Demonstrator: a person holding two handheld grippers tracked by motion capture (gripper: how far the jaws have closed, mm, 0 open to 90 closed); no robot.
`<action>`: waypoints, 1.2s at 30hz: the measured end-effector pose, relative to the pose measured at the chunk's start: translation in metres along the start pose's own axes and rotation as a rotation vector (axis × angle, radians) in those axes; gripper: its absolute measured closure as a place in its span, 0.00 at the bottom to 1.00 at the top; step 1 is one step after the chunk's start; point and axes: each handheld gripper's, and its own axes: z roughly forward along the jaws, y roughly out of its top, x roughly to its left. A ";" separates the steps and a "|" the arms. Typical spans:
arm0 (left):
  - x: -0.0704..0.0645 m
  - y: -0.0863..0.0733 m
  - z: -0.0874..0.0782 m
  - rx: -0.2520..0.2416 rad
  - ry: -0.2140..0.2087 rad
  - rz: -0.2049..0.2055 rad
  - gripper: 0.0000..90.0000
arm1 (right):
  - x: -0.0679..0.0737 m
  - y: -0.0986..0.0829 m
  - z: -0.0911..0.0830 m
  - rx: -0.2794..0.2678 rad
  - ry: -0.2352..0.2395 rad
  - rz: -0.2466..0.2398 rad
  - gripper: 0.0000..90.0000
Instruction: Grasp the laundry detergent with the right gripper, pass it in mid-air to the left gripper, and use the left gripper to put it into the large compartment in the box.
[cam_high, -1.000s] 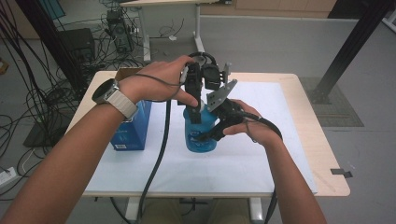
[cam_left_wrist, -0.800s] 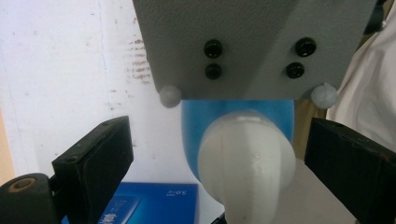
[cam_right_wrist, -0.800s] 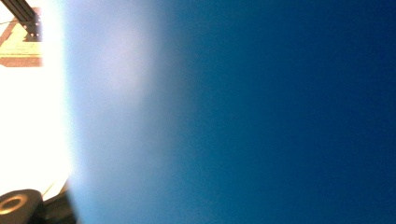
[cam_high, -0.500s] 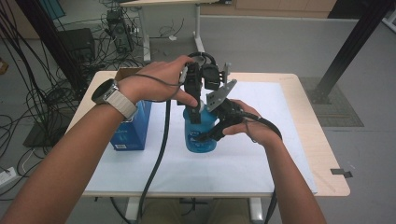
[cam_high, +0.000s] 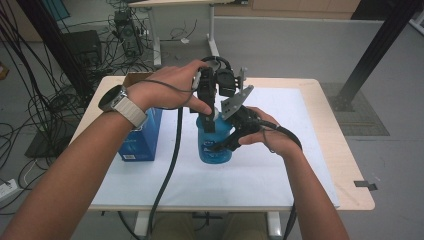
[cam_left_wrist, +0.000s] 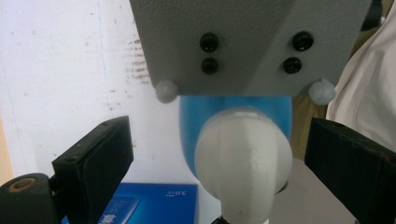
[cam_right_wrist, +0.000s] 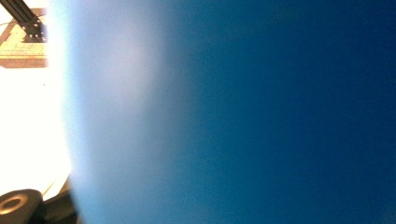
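Note:
A blue bottle (cam_high: 214, 150) with a white cap (cam_left_wrist: 240, 161) stands upright on the white mat (cam_high: 280, 170) at the table's middle. My left gripper (cam_high: 209, 111) comes down from above and is open, its two black jaws standing on either side of the cap with gaps between. My right gripper (cam_high: 223, 144) reaches in from the right and is shut on the bottle's body. In the right gripper view the bottle's blue wall (cam_right_wrist: 257, 116) is pressed up close. The grey plate (cam_left_wrist: 247, 42) of the right gripper hangs over the bottle in the left gripper view.
A blue carton (cam_high: 142, 137) stands just left of the bottle, under my left forearm. Behind it sits an open cardboard box (cam_high: 134, 78). The wooden table (cam_high: 345, 165) extends right of the mat. Cables and another desk lie on the floor beyond.

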 end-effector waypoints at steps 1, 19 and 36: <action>0.000 0.000 0.000 -0.001 0.001 -0.002 0.09 | 0.000 0.000 0.000 0.000 0.000 0.000 0.48; 0.001 0.000 0.002 -0.006 0.005 -0.005 0.09 | 0.001 0.000 0.000 0.002 0.006 0.005 0.48; 0.001 0.002 0.014 -0.014 -0.010 -0.001 0.09 | 0.001 0.001 0.000 -0.009 0.000 -0.003 0.48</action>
